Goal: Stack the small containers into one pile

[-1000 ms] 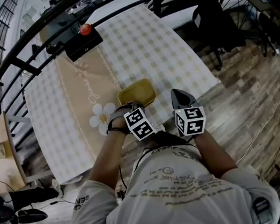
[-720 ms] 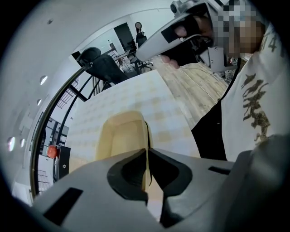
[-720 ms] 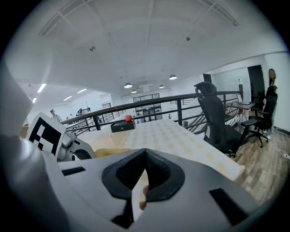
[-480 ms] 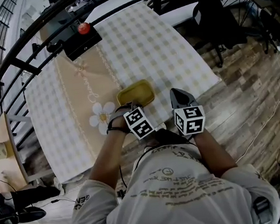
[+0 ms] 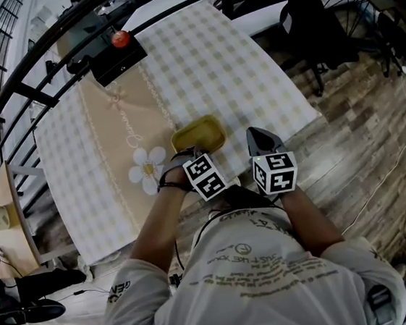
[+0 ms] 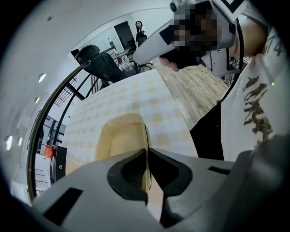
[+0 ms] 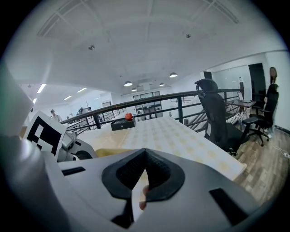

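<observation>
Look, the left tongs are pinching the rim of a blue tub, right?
Not quite: the tub is yellow, not blue. The left tongs really are pinching its rim. The left gripper view shows this.

Wood-plank floor (image 5: 364,140) is seen beside a checked-cloth table (image 5: 205,56); black railing (image 7: 180,110), office chair (image 7: 213,108) and ceiling lights (image 7: 128,83) are noted.

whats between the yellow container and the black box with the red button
Only bare tablecloth lies between the yellow container and the black box; the head view shows it.
</observation>
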Motion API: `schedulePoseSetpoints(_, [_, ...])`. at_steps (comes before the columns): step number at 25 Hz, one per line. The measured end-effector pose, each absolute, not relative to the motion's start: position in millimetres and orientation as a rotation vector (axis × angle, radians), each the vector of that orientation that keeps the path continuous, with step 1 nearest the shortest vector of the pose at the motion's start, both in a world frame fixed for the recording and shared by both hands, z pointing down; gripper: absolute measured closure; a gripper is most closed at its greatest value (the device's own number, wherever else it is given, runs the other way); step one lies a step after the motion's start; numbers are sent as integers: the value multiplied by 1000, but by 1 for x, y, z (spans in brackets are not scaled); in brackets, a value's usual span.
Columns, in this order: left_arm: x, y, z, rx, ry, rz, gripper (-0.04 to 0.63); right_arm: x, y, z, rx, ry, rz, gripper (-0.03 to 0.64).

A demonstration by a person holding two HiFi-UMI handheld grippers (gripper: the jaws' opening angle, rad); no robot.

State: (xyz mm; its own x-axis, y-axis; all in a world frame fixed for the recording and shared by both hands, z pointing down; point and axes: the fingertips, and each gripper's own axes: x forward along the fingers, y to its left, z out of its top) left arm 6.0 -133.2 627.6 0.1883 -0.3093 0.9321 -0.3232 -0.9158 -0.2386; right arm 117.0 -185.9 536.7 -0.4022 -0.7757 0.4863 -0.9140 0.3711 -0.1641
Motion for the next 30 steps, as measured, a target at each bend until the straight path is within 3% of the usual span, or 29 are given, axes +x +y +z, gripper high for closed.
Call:
schedulePoseSetpoints(18, [3,-130,641,2429,-607,1825,575,109,-191,542,1468,-2304,601,618])
schedulePoseSetpoints(30, [-4,-131,618,2500,-704,1690,540,91,-188,537,1431,-2332,587,618])
